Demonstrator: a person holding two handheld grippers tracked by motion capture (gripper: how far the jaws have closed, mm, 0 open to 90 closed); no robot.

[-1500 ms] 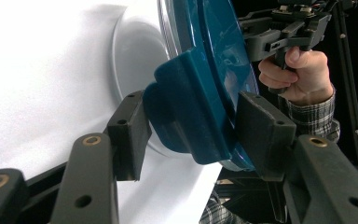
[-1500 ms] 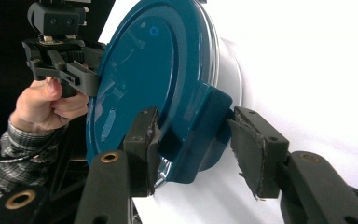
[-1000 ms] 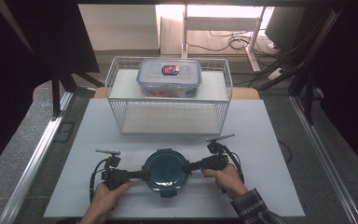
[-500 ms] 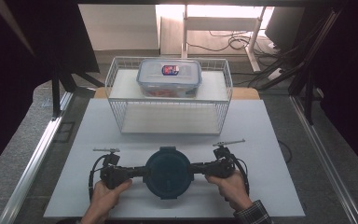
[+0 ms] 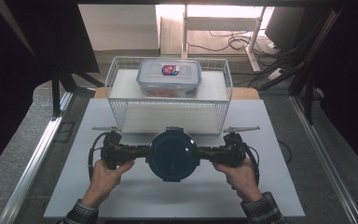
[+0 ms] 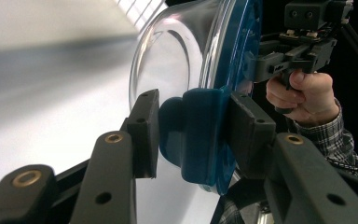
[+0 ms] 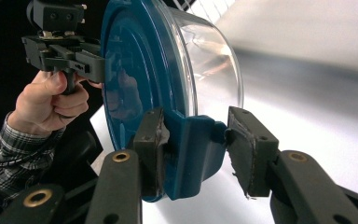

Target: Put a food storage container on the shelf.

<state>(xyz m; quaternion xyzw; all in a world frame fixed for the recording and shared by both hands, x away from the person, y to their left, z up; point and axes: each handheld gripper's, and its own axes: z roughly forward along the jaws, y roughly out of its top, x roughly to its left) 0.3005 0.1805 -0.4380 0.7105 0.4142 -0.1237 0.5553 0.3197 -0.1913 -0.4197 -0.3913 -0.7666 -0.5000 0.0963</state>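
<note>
Left fingers: the left gripper [image 6: 191, 135] had just been narrowing and now pinched a dark blue plastic latch tab [image 6: 200, 135] between its two black pads [image 6: 145, 130], one pad on the bowl side of the tab, the other on the lid side.
Right fingers: the right gripper [image 7: 193, 149] had likewise just been narrowing and clamped the opposite blue latch tab [image 7: 193, 154]; the worn pad [image 7: 154, 140] on the lid side pressed the tab, and the far pad [image 7: 244, 149] met its outer edge.
Held thing: a round clear glass container with a dark blue plastic lid [image 5: 173, 155] hung between the two sets of fingers, gripped at opposite sides, lid up, clear of the surface.
Hands: the left hand [image 5: 106, 175] and the right hand [image 5: 238, 173] sat just behind the fingers, each wrapped on a gripper handle, plaid sleeves behind them.
Below the fingers: a white tabletop [image 5: 135, 200] lay beneath the container.
Beyond the fingers: a white wire basket rack [image 5: 223, 100] stood just past the container, on the far part of the table.
Farther out: a rectangular clear plastic box with a grey-blue lid [image 5: 169, 77] rested on top of the rack, well apart from both grippers.
</note>
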